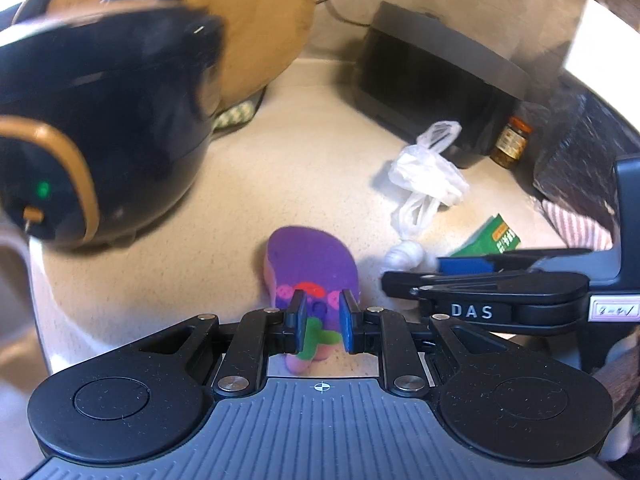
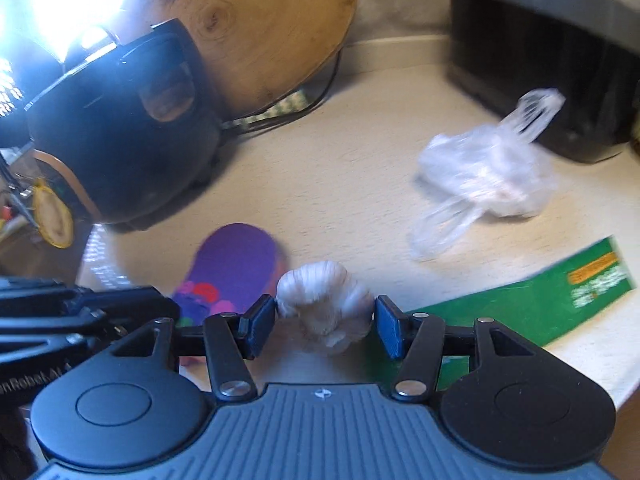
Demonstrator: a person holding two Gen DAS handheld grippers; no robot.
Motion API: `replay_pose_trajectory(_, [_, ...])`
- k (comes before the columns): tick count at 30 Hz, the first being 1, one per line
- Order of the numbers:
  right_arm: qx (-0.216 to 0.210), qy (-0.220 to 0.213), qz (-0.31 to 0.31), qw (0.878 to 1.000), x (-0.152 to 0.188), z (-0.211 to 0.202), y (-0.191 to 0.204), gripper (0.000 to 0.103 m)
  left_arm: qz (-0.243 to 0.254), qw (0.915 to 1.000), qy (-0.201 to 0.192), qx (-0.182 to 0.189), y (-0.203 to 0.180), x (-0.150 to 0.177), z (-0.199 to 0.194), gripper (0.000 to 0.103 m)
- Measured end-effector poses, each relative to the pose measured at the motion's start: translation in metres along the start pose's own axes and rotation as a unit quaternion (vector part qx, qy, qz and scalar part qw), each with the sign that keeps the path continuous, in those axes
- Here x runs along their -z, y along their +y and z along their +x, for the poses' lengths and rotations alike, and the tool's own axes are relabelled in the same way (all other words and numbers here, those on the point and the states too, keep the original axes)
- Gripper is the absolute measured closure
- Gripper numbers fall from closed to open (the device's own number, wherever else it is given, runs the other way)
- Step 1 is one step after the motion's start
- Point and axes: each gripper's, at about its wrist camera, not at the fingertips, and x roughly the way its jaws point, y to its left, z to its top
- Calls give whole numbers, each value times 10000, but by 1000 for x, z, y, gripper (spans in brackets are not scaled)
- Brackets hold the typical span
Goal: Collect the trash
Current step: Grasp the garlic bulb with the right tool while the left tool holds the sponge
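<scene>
Gripping the purple sponge (image 1: pixel 312 264) with the left tongs (image 1: pixel 323 322) and the garlic bulb (image 2: pixel 326 306) between the right tongs (image 2: pixel 325 322), carry both steadily off the worktop (image 2: pixel 340 168).

We have the cooker (image 1: pixel 92 120) far left on the counter (image 1: pixel 312 152), the round board (image 1: pixel 260 20) leaning behind it. The sponge (image 1: pixel 308 260) lies near centre, the garlic (image 2: pixel 324 304) just right of it, the bag (image 1: pixel 428 172) beyond, the carton (image 1: pixel 492 236) right.
</scene>
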Motion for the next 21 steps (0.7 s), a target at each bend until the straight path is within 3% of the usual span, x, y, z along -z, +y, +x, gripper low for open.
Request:
replay_pose_trajectory(4, [191, -248, 64, 9995, 5, -13, -8, 53, 760, 9967, -62, -276, -24, 1, 10, 83])
replay_pose_trajectory(8, [234, -387, 112, 9989, 5, -17, -15, 53, 1491, 9866, 202, -638, -47, 8, 29, 81])
replay_pose_trajectory(9, [264, -397, 83, 9988, 7, -16, -15, 53, 1667, 9838, 104, -656, -52, 10, 29, 81])
replay_pose_trajectory(14, [430, -511, -47, 9978, 17, -18, -16, 42, 2136, 9750, 106, -606, -63, 22, 34, 52])
replay_pose_trajectory(16, [429, -492, 32, 9979, 20, -17, -20, 41, 2116, 9762, 96, -463, -63, 22, 33, 50])
replay_pose_trajectory(18, [405, -475, 104, 9980, 21, -16, -24, 40, 1772, 9837, 14, -311, -55, 16, 29, 50])
replay_pose_trajectory(21, [339, -503, 134, 9981, 23, -14, -26, 31, 1382, 9872, -171, -776, -46, 9, 29, 54])
